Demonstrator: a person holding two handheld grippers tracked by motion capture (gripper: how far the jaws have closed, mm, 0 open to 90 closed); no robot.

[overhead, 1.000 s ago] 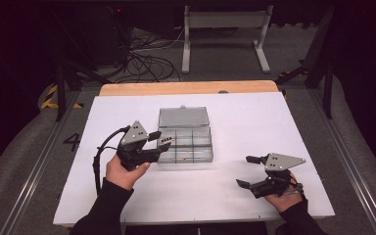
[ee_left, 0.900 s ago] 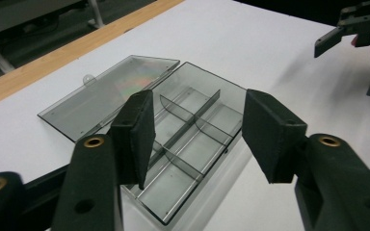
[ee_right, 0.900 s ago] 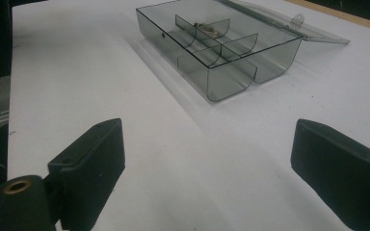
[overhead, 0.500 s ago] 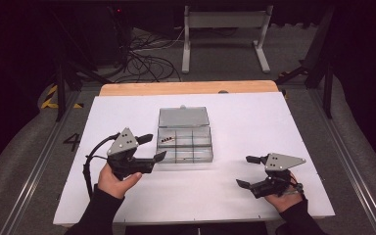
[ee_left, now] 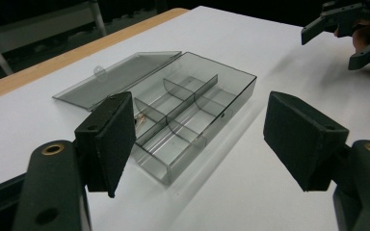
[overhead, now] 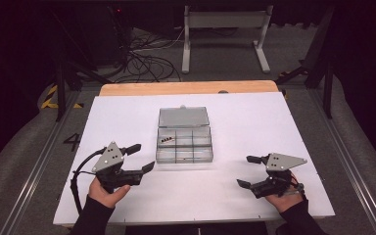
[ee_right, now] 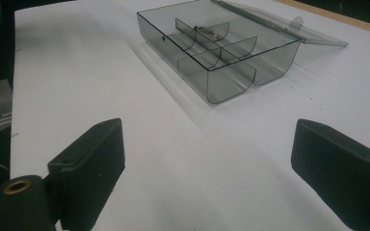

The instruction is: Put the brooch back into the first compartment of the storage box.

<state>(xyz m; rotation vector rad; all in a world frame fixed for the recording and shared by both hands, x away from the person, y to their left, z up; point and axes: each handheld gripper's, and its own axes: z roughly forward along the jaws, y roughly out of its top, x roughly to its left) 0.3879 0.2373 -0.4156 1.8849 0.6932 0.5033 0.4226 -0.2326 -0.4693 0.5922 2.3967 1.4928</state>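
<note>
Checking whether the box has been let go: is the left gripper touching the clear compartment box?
Apart. In the high view, white table shows between the left gripper and the clear compartment box, and its open jaws hold nothing.

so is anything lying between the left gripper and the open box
No: in the high view only bare white table separates the left gripper from the box.

A clear smoky plastic compartment box [overhead: 184, 144] lies mid-surface, its lid [overhead: 183, 117] flat open on the far side. Small dark pieces [overhead: 167, 141] sit in its far-left compartment.
</note>
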